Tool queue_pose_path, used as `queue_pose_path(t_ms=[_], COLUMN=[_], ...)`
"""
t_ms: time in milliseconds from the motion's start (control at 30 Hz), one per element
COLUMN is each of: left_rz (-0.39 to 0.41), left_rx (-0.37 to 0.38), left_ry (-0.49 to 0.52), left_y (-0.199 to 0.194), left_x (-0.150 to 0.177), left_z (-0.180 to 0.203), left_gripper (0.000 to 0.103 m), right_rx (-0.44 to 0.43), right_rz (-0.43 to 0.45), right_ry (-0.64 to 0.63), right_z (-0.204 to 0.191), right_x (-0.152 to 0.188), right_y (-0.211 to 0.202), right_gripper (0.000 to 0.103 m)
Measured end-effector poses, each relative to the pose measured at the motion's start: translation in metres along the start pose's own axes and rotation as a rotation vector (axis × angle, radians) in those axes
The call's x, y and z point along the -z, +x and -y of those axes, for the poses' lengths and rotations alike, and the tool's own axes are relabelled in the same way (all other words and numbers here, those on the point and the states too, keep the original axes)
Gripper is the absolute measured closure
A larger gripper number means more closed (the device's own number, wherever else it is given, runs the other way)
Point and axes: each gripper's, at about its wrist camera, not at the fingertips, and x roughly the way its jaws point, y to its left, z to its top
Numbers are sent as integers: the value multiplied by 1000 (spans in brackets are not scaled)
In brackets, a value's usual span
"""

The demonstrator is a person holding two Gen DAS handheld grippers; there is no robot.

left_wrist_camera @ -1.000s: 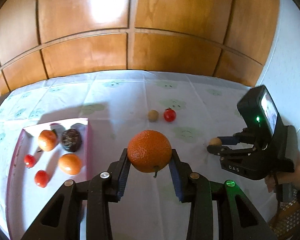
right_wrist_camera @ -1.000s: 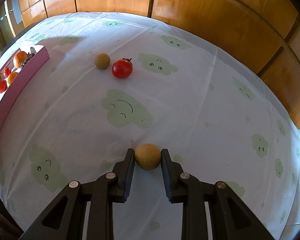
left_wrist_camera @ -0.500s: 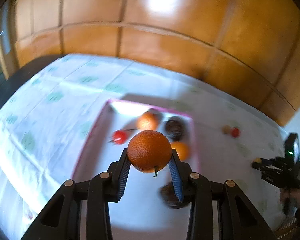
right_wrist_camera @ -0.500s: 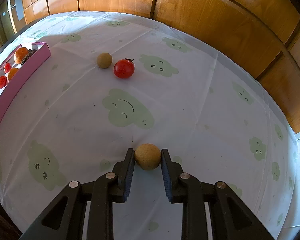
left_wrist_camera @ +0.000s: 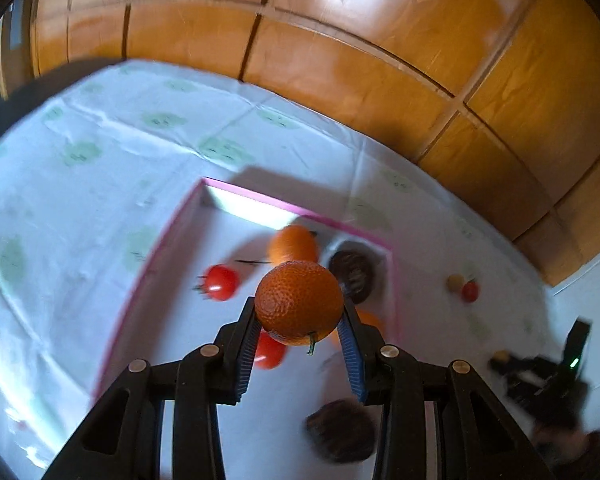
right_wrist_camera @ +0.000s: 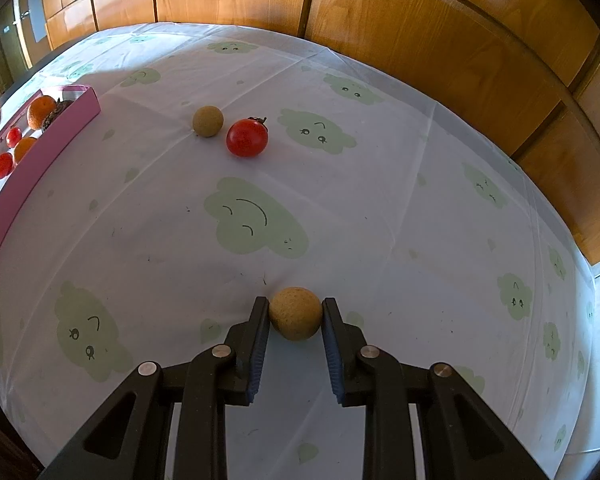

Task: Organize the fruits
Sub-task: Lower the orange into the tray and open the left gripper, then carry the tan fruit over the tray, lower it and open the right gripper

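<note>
My left gripper (left_wrist_camera: 299, 322) is shut on a large orange (left_wrist_camera: 299, 303) and holds it above the pink-rimmed tray (left_wrist_camera: 140, 280). Inside the tray lie another orange (left_wrist_camera: 292, 244), red tomatoes (left_wrist_camera: 219, 282), and dark brown fruits (left_wrist_camera: 354, 276). My right gripper (right_wrist_camera: 295, 318) is shut on a small tan round fruit (right_wrist_camera: 295, 313) that rests on the tablecloth. Further off on the cloth sit a second tan fruit (right_wrist_camera: 207, 120) and a red tomato (right_wrist_camera: 247, 137). The right wrist view has the tray (right_wrist_camera: 40, 160) at its far left.
A white tablecloth with green cloud faces (right_wrist_camera: 256, 220) covers the table. Wooden panelling (right_wrist_camera: 420, 40) runs behind it. The other gripper and the hand holding it (left_wrist_camera: 548, 376) appear at the right edge of the left wrist view.
My left gripper has carried the orange leftward from over the open cloth to above the tray and rolled as it went. The right gripper has stayed put on the tan fruit.
</note>
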Motion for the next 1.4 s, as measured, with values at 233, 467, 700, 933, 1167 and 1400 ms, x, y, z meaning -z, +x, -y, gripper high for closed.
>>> queue_pose_path(t_ms=[233,467,700,933,1167,1400], left_rz=[-48,-57,13,74,81,124], left_rx=[-3,-66,-119,-192,-241,-257], left_ry=[-6,8,88,113,143,178], left_y=[37,47,27,0,-17,-34], left_x=[-8,-5,1,11,31,45], left_z=[13,2,11,16,14,20], left_gripper=[64,60,58,56,56,52], right_rx=[4,8,5,10,32,45], right_rz=[-2,-4,-4,0,3,5], right_ry=[-3,-3,-1,-4,-19,-24], right_z=[-1,-3,-2,-1,-7,-8], right_x=[0,-1,-1,-2,1,0], right_y=[0,0,0,0,-2,-1], right_gripper=[77,77,77,77,77,77])
